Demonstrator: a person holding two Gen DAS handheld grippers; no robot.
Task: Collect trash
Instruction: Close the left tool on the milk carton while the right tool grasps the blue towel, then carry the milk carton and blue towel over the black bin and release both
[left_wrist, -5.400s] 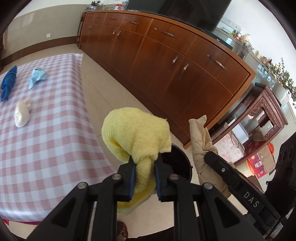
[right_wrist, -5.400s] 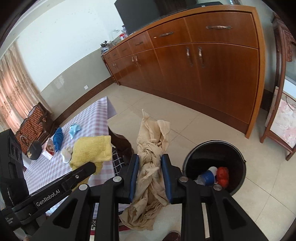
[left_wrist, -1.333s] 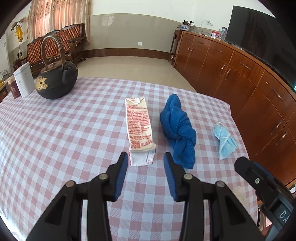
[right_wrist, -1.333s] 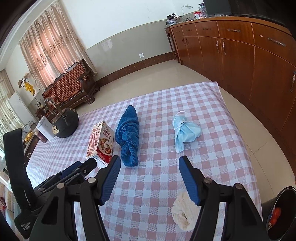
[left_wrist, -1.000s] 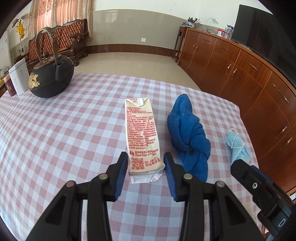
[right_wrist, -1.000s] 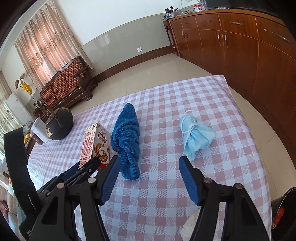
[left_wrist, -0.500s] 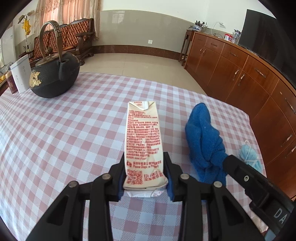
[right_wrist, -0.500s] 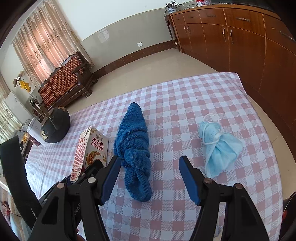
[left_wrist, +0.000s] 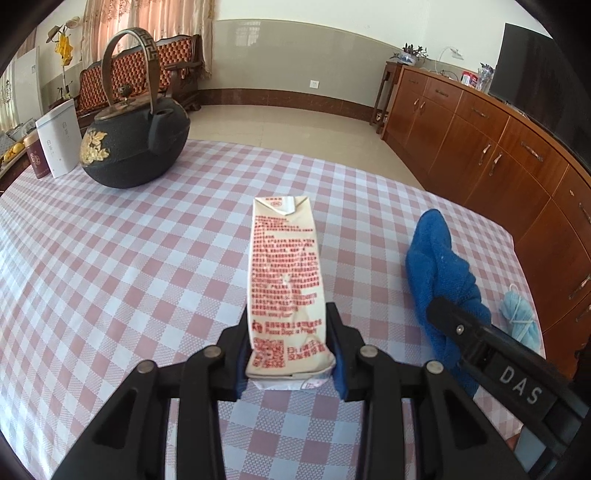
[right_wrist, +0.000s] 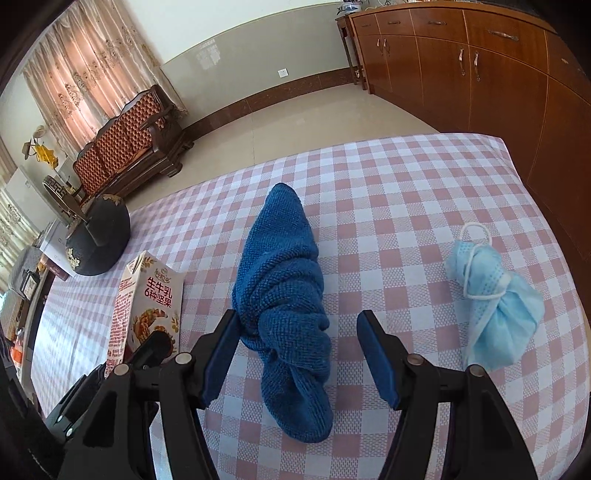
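Note:
A white milk carton (left_wrist: 285, 280) with red print lies on the checked tablecloth (left_wrist: 110, 258), and my left gripper (left_wrist: 290, 356) is shut on its near end. The same carton (right_wrist: 147, 306) shows at the left of the right wrist view. A twisted blue cloth (right_wrist: 286, 295) lies lengthwise between the fingers of my right gripper (right_wrist: 299, 358). Those jaws are closing; the left pad (right_wrist: 221, 354) touches the cloth and the right pad stands clear of it. A crumpled light blue face mask (right_wrist: 495, 295) lies to the right of the cloth.
A black iron kettle (left_wrist: 133, 136) stands at the far left of the table beside a white box (left_wrist: 59, 144) and a dark red tin (left_wrist: 37, 158). Wooden cabinets (left_wrist: 498, 155) run along the right. A wooden sofa (right_wrist: 129, 140) stands beyond the table's far edge.
My left gripper has moved forward over the carton's near end and shut on it. The right gripper has advanced until the blue cloth lies between its narrowing fingers.

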